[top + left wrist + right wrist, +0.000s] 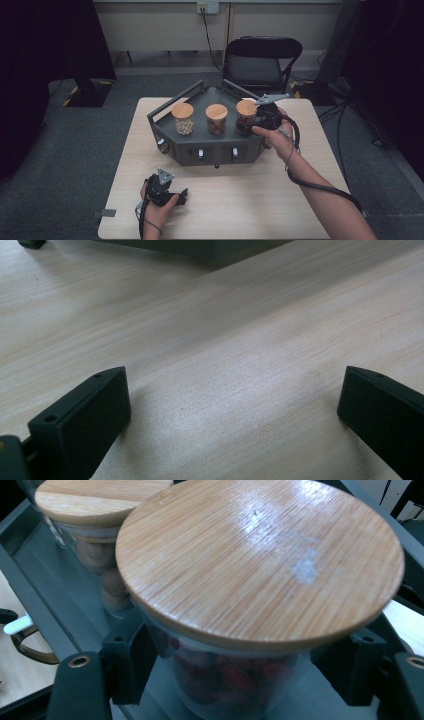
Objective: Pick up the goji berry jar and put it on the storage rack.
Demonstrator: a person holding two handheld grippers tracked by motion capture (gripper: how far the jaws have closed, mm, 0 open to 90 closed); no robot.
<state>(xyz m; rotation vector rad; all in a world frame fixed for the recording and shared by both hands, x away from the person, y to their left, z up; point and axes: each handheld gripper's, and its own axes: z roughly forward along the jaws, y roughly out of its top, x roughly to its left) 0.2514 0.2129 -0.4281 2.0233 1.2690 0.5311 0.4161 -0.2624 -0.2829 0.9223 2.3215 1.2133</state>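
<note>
The left hand-held gripper [181, 196] rests on the bench [250, 200] in front of the grey tray [165, 117], jaws spread wide and empty. The right hand-held gripper [240, 670] clamps the red-filled jar [235, 680] at the tray's right end.

In the high view the right claw [256, 120] is mostly hidden behind the hand [274, 136] gripping it, and the jar of red pieces [245, 117] beside it is partly covered. In the right gripper view that jar [235, 680] is cut off below, its contents blurred. The left claw [235, 405] has both jaws cut by the bottom edge.
</note>
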